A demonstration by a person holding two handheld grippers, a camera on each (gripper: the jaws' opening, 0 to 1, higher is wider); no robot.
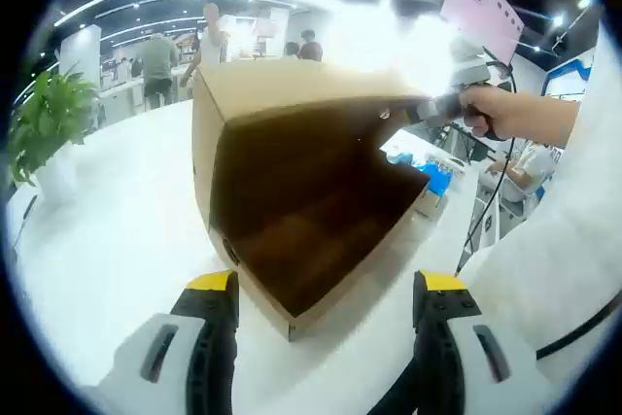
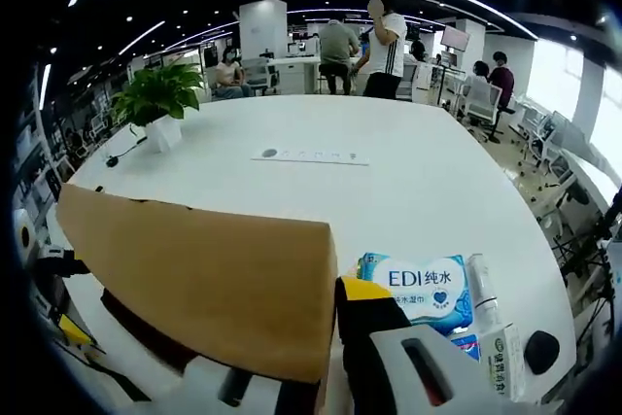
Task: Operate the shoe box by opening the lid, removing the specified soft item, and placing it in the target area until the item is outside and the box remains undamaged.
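Observation:
The brown cardboard shoe box (image 1: 292, 230) sits on the white table with its lid (image 1: 292, 89) swung up, showing the dark inside face. A hand holds my right gripper (image 1: 439, 107) at the lid's upper right edge. In the right gripper view the lid (image 2: 194, 279) crosses the front, and my right gripper (image 2: 332, 337) is shut on its edge; one jaw is hidden behind the cardboard. A blue and white pack of wet wipes (image 2: 420, 291) lies just beyond, also glimpsed past the lid (image 1: 437, 180). My left gripper (image 1: 328, 289) stands open in front of the box, touching nothing.
A white tube (image 2: 481, 284) and a small carton (image 2: 501, 357) lie beside the wipes. A potted plant (image 2: 158, 96) and a white power strip (image 2: 311, 155) stand farther off on the table (image 2: 408, 191). People stand at desks in the background.

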